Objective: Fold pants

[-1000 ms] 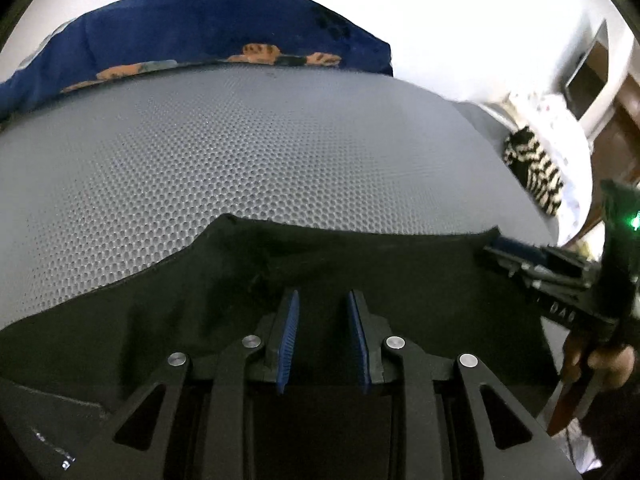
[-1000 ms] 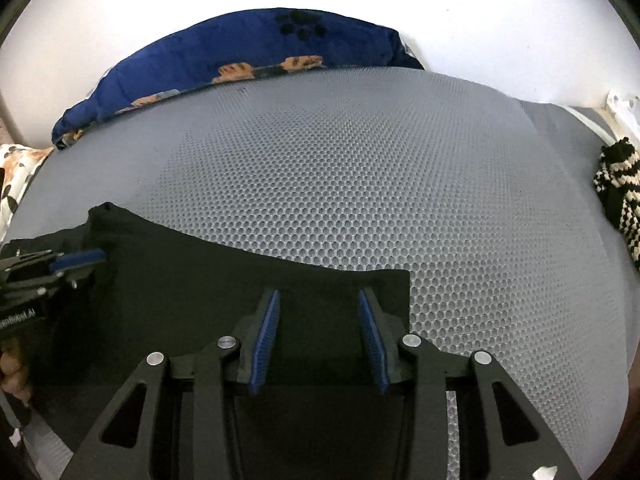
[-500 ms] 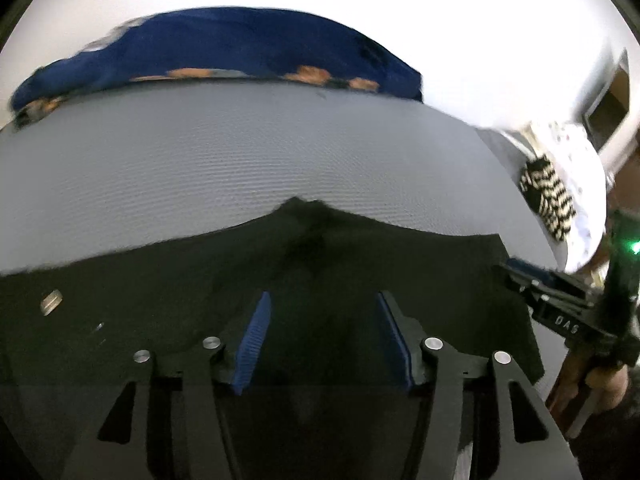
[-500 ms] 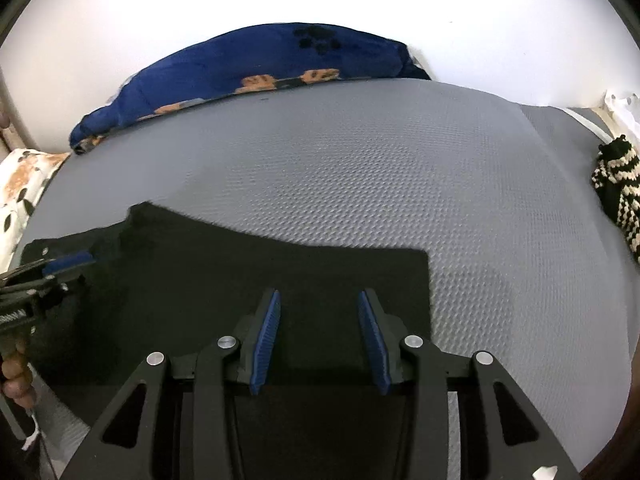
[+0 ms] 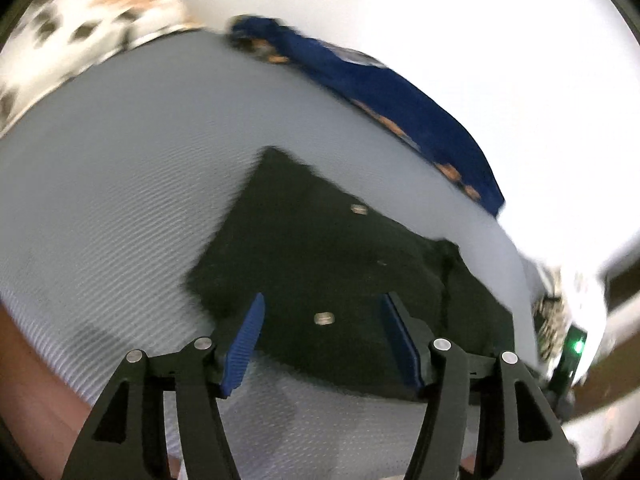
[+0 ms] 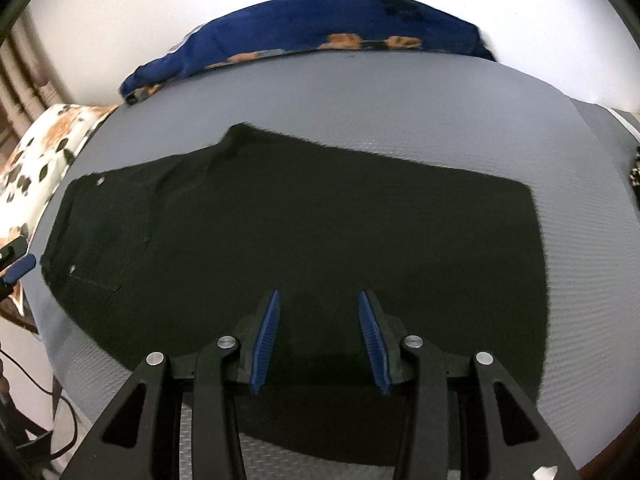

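Both grippers stand open and hold nothing. Left gripper: blue pads spread wide, poised over the waist end of the pants, with one silver rivet showing between the fingers and a second farther along the waistband; this view is blurred. Right gripper: pads moderately apart, positioned above the near edge of the pants toward the leg end. Whether either gripper touches the cloth cannot be told. Pants: black, lying flat on the grey textured mat, doubled lengthwise so that the legs lie one on the other; waist and pocket to the left in the right wrist view, straight hem to the right. A pad of the left gripper appears at the left edge of the right wrist view, just beside the waistband. Blue pillow: beyond the pants, at the far edge of the mat against the white wall. Spotted cushion: beyond the waist end of the pants, off the mat.
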A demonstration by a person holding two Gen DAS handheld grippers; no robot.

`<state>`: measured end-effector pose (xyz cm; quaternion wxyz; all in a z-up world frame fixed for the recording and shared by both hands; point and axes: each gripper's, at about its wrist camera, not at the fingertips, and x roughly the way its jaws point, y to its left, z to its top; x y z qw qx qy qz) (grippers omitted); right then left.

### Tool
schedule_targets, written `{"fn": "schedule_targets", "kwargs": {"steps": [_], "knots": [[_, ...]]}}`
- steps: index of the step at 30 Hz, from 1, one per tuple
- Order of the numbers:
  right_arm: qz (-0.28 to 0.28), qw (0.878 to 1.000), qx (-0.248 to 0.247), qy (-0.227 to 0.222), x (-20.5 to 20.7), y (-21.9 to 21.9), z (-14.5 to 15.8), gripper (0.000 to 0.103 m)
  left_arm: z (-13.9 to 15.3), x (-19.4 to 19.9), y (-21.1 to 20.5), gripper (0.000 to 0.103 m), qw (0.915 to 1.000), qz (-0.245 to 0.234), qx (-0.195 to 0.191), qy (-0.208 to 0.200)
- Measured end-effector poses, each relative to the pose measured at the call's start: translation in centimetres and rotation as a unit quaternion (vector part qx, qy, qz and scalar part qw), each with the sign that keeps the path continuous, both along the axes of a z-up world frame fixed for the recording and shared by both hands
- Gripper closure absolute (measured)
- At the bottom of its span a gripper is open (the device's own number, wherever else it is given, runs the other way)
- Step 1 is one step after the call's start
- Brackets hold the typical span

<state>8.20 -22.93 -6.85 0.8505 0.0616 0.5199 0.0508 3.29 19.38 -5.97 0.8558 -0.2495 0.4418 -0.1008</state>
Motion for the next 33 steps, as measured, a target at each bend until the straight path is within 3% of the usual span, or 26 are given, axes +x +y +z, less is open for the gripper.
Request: {"fn": "schedule_targets", "kwargs": {"steps": [5,12,22,33], "knots": [[0.02,1.0,0.005,0.005,-0.4,2.1,-0.1,0.064,-1.9,-1.3,4.1,0.042,0.9968,0.052,-0.056,0.023],[0.037,0.999,-0.001,0.017,-1.1,4.5,-0.7,0.062,-3.1,-1.5,4.4,0.042,0.9928,0.045,-0.101,0.046],[0.042,0.999,-0.004,0.016,-1.4,5.2,-0.9,0.054,-3.8,-0.6,4.5,0.042,0.9906,0.049,-0.114,0.058],[0.042,0.999,-0.013,0.012,-1.5,5.9,-1.1,0.047,-2.7,1.3,6.0,0.042,0.9906,0.046,-0.128,0.012]]}}
